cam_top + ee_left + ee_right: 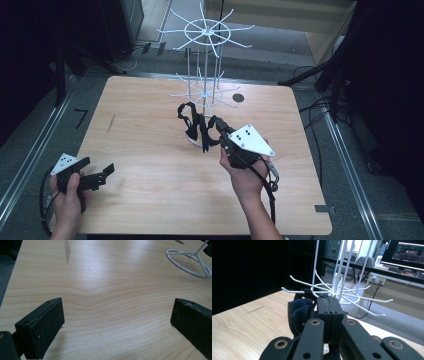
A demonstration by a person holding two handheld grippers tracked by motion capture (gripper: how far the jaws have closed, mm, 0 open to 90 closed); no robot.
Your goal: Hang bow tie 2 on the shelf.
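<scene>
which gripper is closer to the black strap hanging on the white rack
Right. The right gripper is at the black strap on the white rack's lower hooks, jaws shut. The left gripper sits open near the table's front left corner, well apart.

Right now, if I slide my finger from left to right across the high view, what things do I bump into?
Left gripper → black straps hanging on the white wire rack → right gripper → dark round hole in the wooden table.

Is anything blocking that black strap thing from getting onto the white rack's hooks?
Nothing visible does. The right gripper is shut on the black strap, right at the white rack's lower hooks, with no other object between.
</scene>
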